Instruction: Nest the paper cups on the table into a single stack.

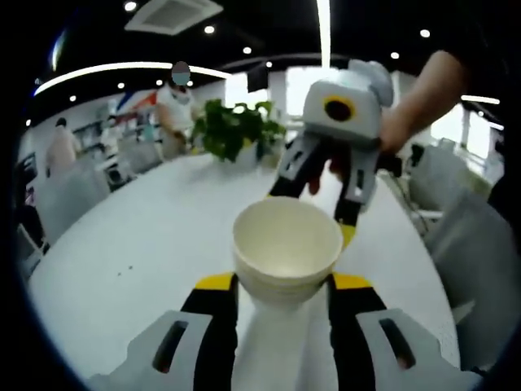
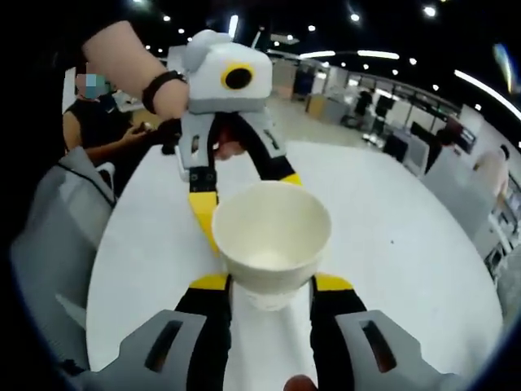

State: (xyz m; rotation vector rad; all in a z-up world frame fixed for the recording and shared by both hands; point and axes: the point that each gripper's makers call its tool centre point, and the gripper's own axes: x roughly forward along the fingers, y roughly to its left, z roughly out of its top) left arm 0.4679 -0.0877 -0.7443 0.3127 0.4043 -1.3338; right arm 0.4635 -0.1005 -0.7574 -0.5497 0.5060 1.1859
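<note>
We clamp a white paper cup upright in our left claw, another white paper cup in our right claw, facing above the round white tabletop, ready for nesting.

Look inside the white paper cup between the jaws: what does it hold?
The white paper cup looks empty: pale inner wall and bare bottom in both views. Whether another cup is nested beneath it cannot be told. The right hand-held gripper flanks it.
</note>
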